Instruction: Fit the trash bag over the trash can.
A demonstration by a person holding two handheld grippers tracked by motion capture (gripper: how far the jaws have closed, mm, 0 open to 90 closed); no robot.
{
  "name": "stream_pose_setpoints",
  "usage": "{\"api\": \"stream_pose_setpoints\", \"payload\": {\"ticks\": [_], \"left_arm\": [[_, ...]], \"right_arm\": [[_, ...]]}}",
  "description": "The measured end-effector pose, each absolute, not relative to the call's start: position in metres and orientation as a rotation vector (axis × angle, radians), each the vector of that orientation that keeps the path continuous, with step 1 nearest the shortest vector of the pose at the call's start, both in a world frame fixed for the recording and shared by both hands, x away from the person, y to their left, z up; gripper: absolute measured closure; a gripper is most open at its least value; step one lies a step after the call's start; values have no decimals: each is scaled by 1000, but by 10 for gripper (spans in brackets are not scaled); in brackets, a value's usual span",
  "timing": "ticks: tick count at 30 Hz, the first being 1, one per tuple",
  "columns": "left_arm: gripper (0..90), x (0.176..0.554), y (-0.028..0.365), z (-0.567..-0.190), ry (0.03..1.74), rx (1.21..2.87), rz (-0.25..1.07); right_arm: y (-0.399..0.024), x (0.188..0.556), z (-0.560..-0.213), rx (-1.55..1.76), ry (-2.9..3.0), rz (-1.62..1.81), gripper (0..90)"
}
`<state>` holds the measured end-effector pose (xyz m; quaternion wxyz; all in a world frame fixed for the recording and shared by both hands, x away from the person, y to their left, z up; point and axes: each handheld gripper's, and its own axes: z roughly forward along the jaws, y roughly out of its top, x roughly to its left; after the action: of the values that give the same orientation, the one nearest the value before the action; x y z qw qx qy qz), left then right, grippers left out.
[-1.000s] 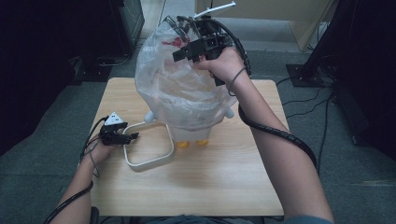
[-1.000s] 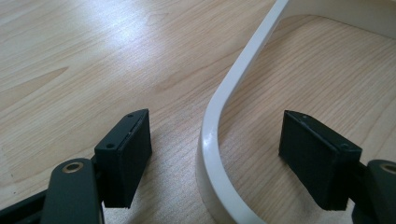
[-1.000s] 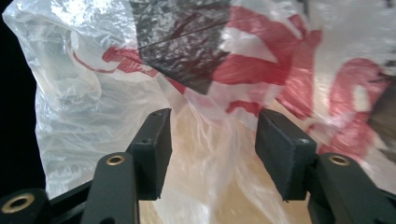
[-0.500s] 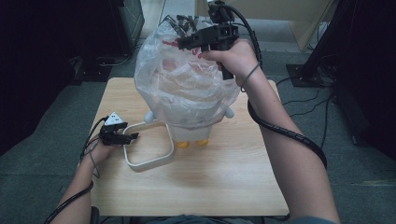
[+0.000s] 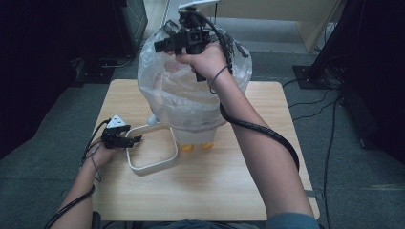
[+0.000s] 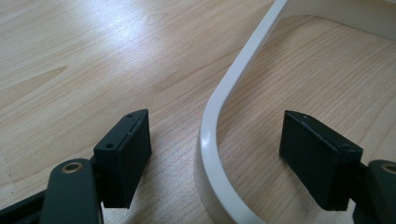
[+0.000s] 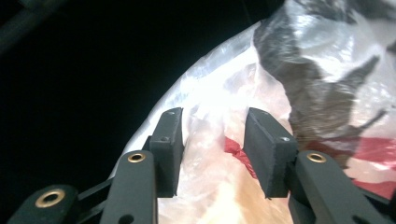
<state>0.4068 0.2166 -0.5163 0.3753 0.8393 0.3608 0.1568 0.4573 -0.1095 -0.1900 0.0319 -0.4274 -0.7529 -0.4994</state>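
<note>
A clear plastic bag (image 5: 191, 102) covers a white object with yellow feet (image 5: 197, 139) standing on the wooden table (image 5: 215, 191). My right gripper (image 5: 160, 46) is held high at the bag's top, pointing left. In the right gripper view its jaws (image 7: 212, 149) stand partly apart, with bag film (image 7: 219, 88) and a red patch (image 7: 238, 154) bulging between them. A white rounded ring (image 5: 155, 167) lies flat on the table, left of the object. My left gripper (image 5: 136, 140) rests low at the ring's left side. It is open (image 6: 215, 154), with the ring's rim (image 6: 243, 60) passing between its jaws.
Dark floor surrounds the table, with cables (image 5: 329, 124) running along the right side and black stands (image 5: 334, 52) at the back right. Bare wood lies at the table's front and right parts.
My right gripper has risen and shifted left across the top of the bag. The left gripper and the ring have stayed put.
</note>
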Motion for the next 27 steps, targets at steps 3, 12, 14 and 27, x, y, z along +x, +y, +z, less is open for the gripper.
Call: {"api": "stream_pose_setpoints", "payload": {"ticks": [3, 12, 14, 27], "left_arm": [[250, 406, 216, -516, 919, 2151, 402], [250, 405, 216, -516, 920, 2151, 404], [250, 405, 216, -516, 920, 2150, 404], [249, 406, 216, -516, 919, 2148, 400]], "right_arm": [[-110, 462, -210, -1348, -2321, -1463, 657], [-134, 456, -235, -1381, -2336, -1350, 711], [-137, 458, -241, -1409, -2350, -1316, 713], [-119, 459, -256, -1391, -2344, -1217, 533]]}}
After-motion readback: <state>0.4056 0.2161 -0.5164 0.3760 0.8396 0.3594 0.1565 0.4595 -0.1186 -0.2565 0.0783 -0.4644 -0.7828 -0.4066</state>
